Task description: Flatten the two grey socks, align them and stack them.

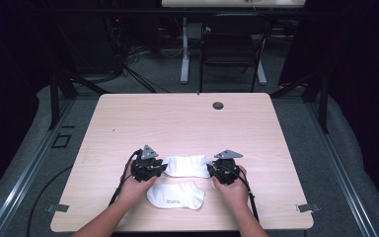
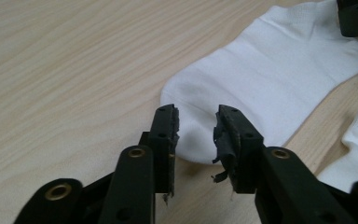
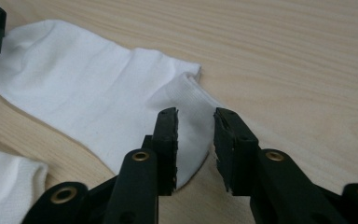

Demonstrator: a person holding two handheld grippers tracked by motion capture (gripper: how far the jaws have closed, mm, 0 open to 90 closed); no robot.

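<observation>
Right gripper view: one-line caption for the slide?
Right tool, jaws open, over the cuff end of a flat white sock on the wooden table.

Light wooden table (image 1: 177, 123) with rounded corners and a small dark round grommet (image 1: 218, 105) near the far edge. Flat on the near half, two white ankle socks: far sock (image 1: 186, 165) stretched sideways, near sock (image 1: 175, 195) just below it, close to the front edge, apart from the first. Metal clips (image 1: 58, 208) at both front corners.
</observation>
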